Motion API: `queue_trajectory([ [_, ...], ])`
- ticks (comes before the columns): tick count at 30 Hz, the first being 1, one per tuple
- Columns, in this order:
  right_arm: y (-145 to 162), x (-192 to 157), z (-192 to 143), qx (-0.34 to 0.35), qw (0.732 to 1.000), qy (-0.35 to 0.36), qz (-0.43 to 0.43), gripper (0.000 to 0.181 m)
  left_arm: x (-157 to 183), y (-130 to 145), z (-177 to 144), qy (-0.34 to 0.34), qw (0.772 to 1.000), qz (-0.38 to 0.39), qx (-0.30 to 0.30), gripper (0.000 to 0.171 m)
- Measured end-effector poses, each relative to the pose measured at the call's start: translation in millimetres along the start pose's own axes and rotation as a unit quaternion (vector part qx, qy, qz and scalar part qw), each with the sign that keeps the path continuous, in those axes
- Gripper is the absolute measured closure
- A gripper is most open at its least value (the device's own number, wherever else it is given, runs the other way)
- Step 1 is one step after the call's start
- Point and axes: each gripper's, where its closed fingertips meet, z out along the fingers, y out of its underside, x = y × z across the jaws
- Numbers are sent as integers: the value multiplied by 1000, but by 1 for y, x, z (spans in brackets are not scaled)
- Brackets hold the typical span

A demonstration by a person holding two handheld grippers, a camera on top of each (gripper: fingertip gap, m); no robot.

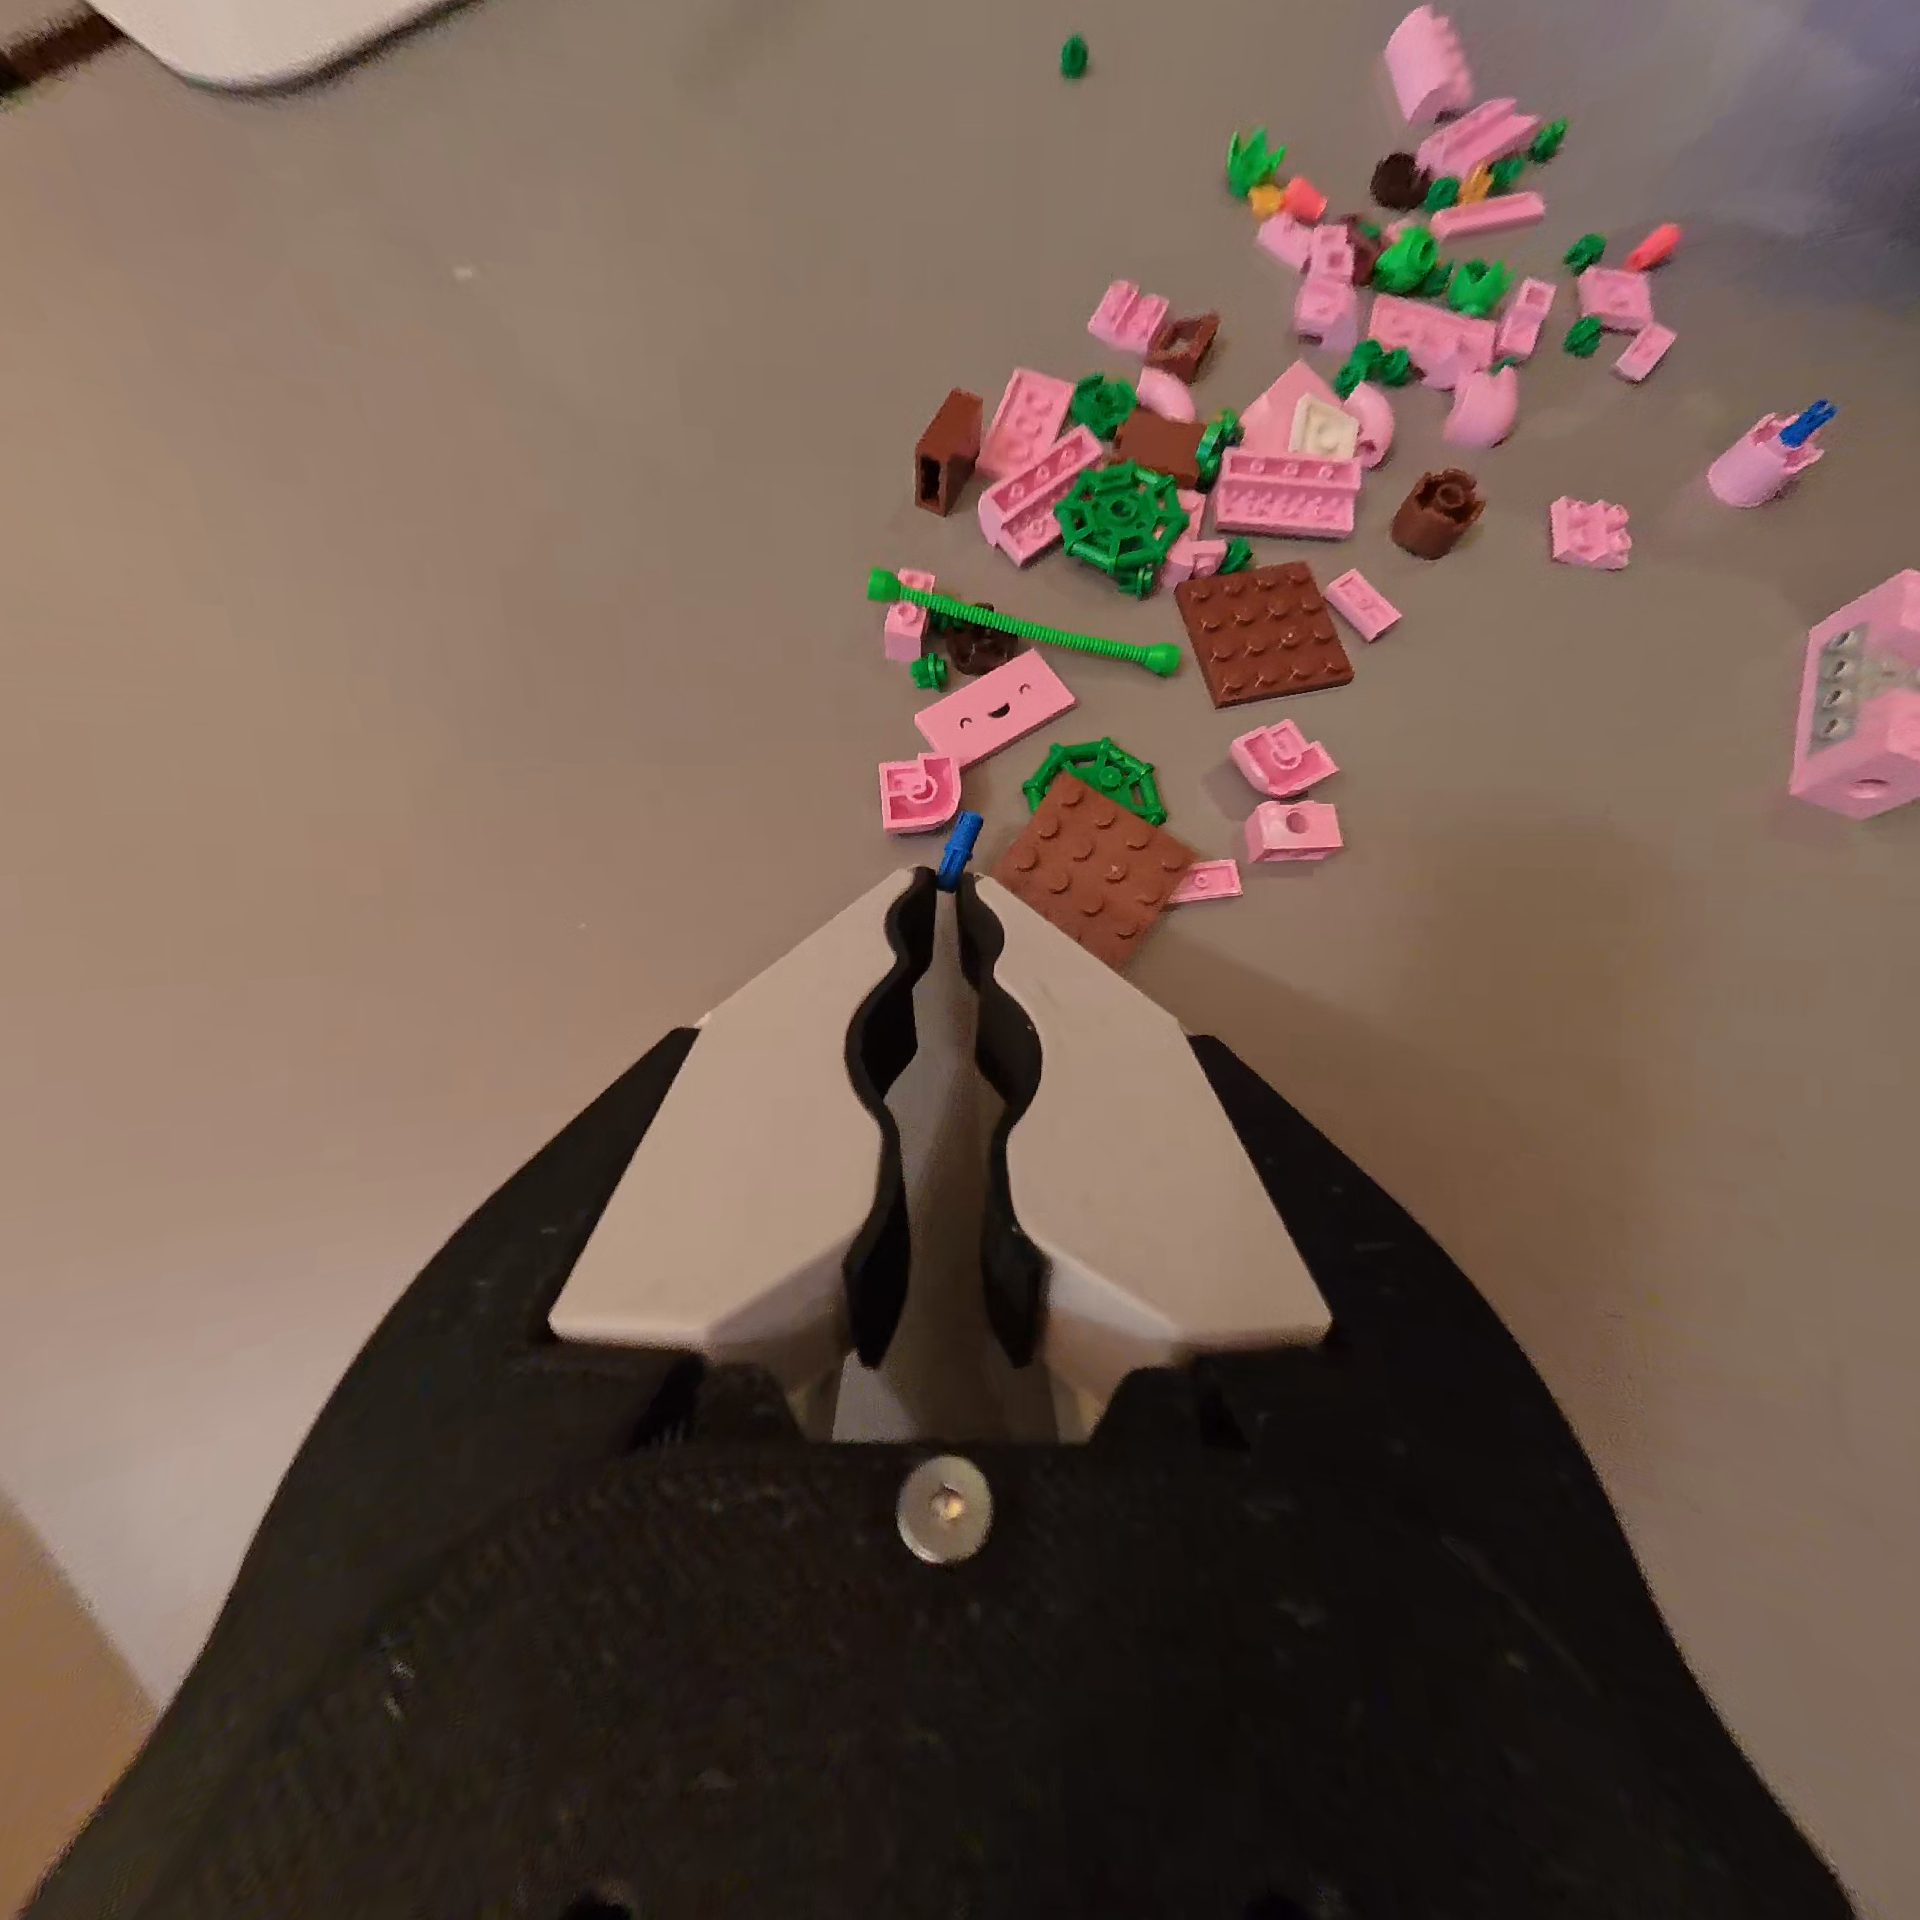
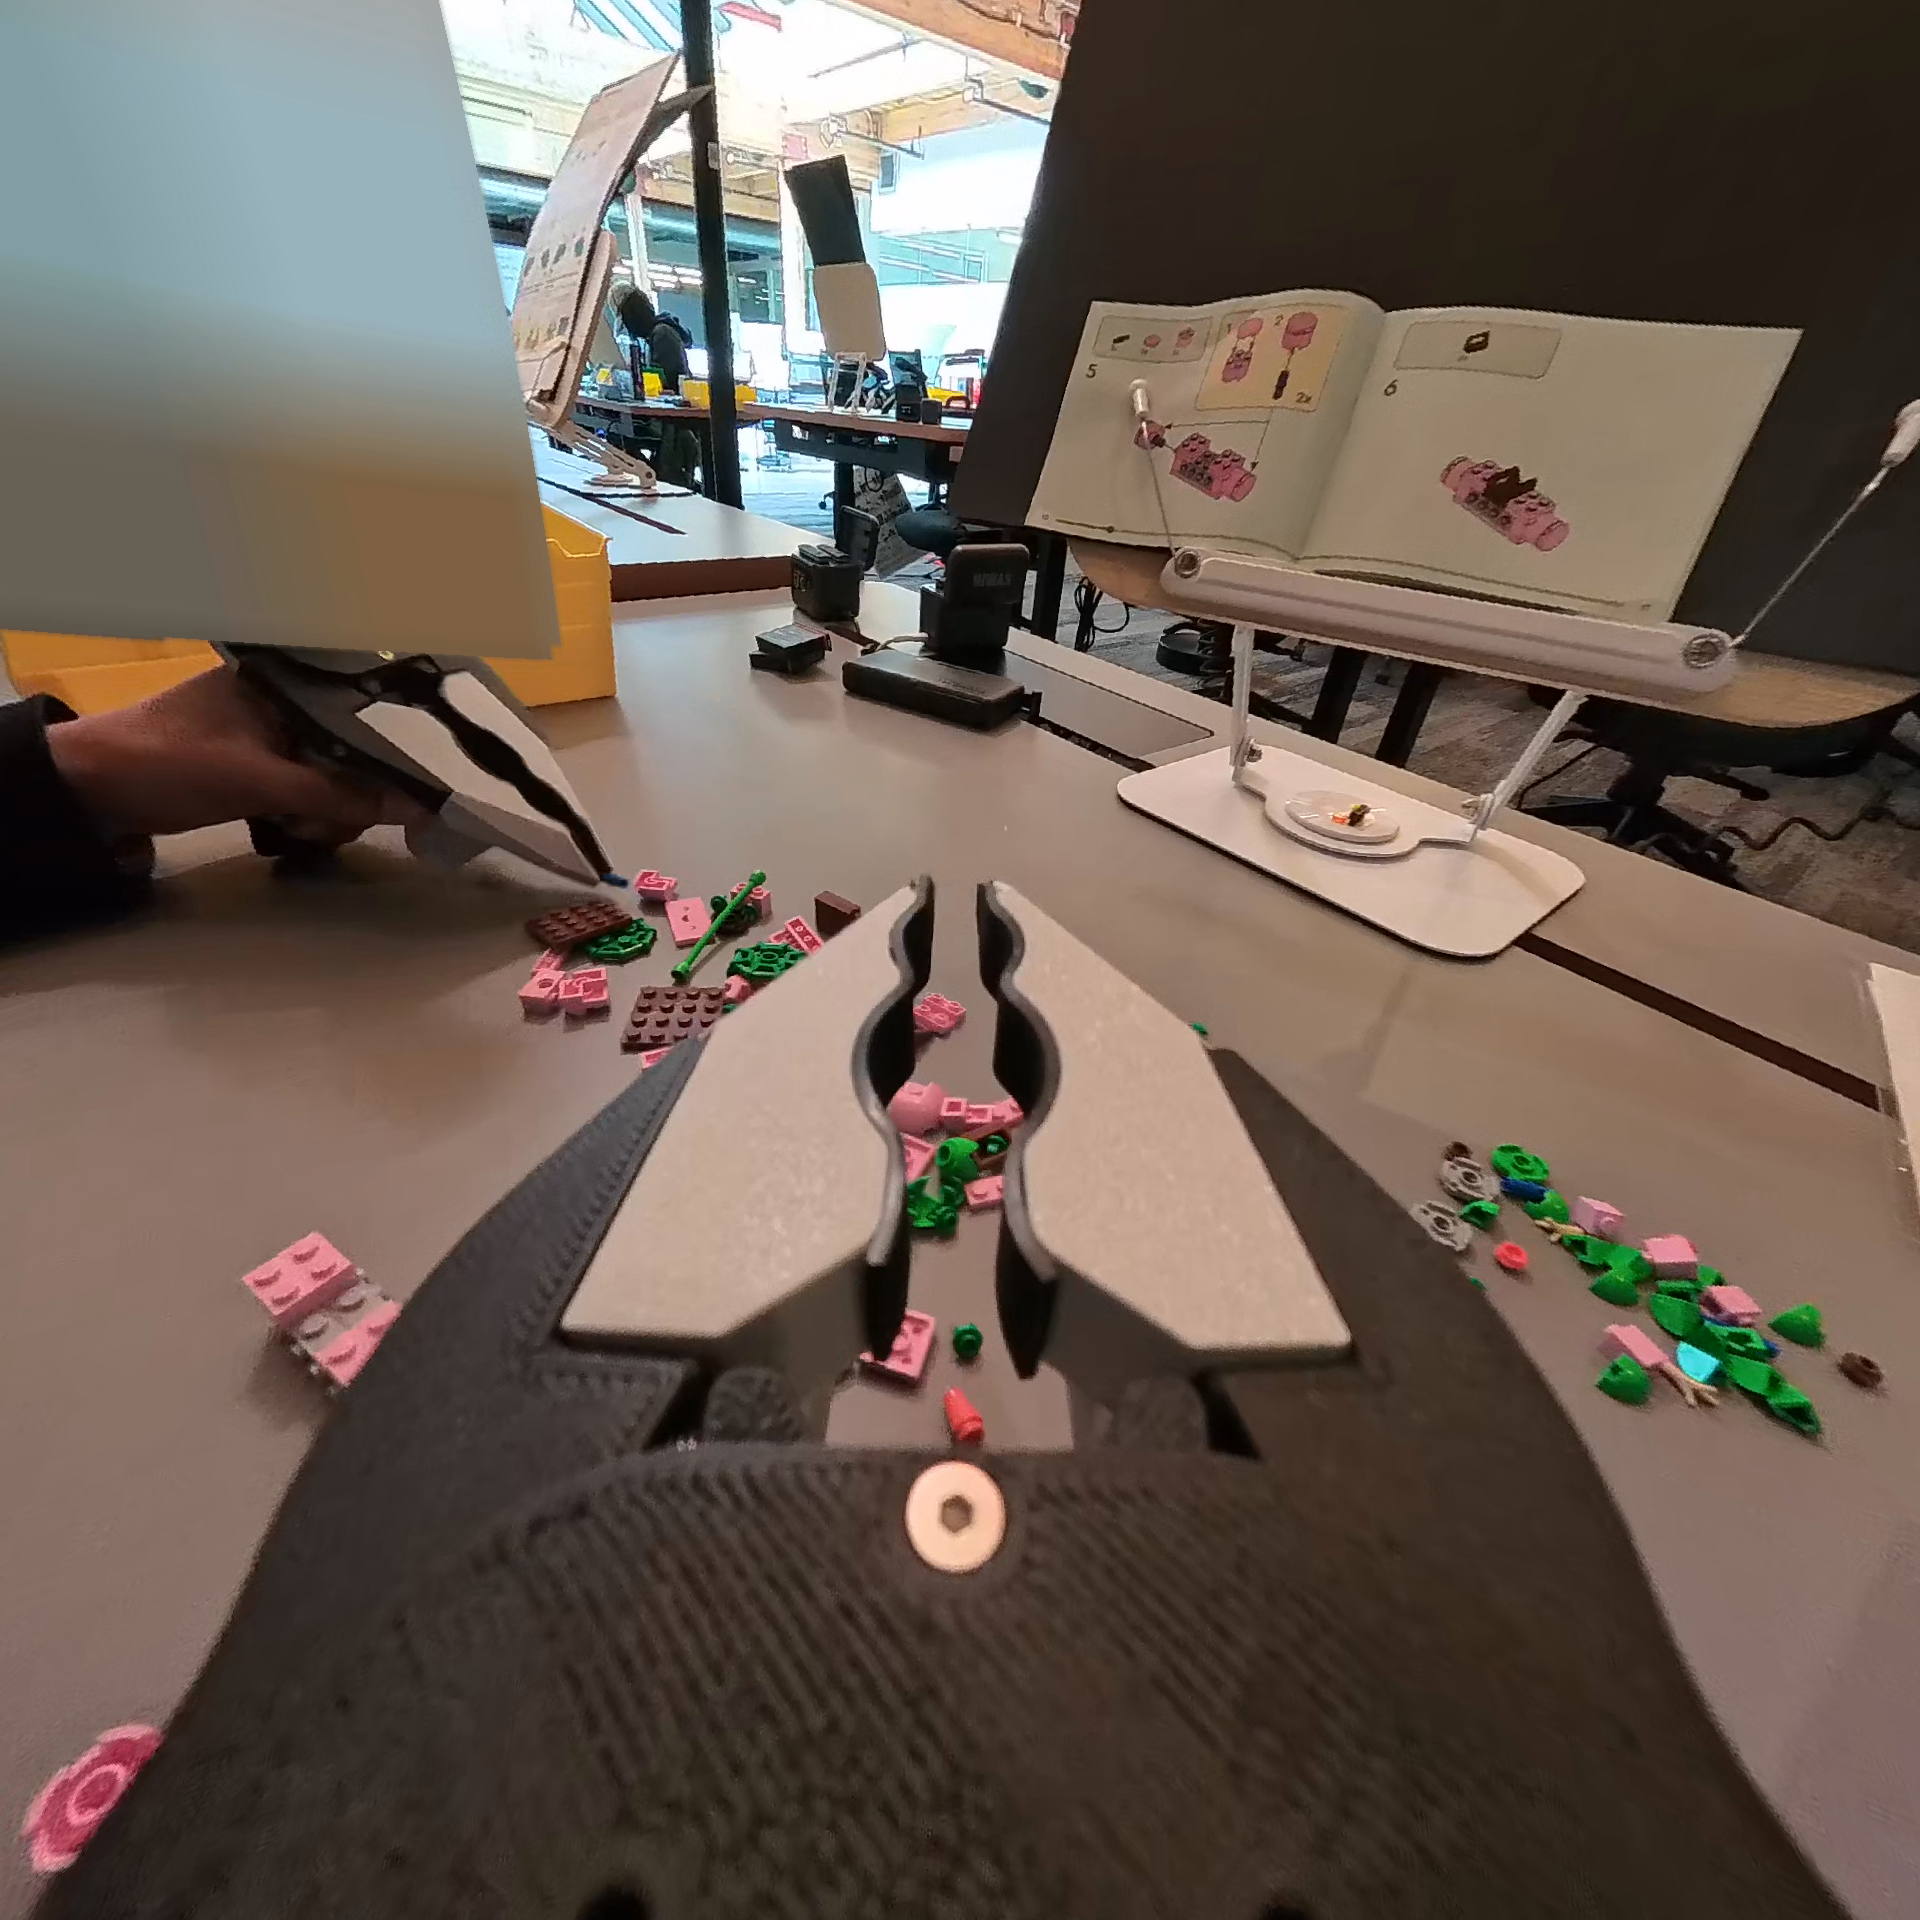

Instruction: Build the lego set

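Observation:
My left gripper (image 1: 948,881) is shut on a small blue pin (image 1: 958,847), which sticks out past the fingertips just above the grey table (image 1: 416,623). It sits at the near edge of a pile of pink, green and brown pieces, next to a brown studded plate (image 1: 1091,883) and a pink corner piece (image 1: 916,795). The right wrist view shows the same gripper (image 2: 601,876) low over the table with the blue pin (image 2: 615,881) at its tip. My right gripper (image 2: 956,891) hovers above the pile with its jaws slightly apart and nothing between them.
A pink partial build (image 1: 1860,707) lies right of the pile and also shows in the right wrist view (image 2: 312,1299). A second pile of green and pink pieces (image 2: 1683,1309) lies at the right. An open instruction booklet (image 2: 1403,436) stands on a white stand (image 2: 1351,862). A yellow bin (image 2: 571,623) is behind the left hand. Across from one pair of fingers to the other is roughly 25 cm.

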Motion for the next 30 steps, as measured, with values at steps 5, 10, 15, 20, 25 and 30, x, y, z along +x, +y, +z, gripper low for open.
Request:
queue_trajectory([
  [5,-4,-37,4,11,992,-109,62,169,21,-36,-24,-39,990,94,100,170],
  [10,-2,-73,10,2,974,-192,122,167,72,-63,-25,-54,970,182,149,170],
  [15,18,-107,14,-61,950,-268,148,171,134,-78,-12,-41,948,261,177,170],
  [20,19,-113,12,-65,941,-288,168,168,150,-76,-2,-44,939,299,163,170],
  [25,25,-122,12,-84,938,-300,149,167,156,-78,-5,-34,937,298,177,170],
  [30,27,-124,12,-89,935,-308,151,171,159,-77,-5,-26,937,299,179,170],
])
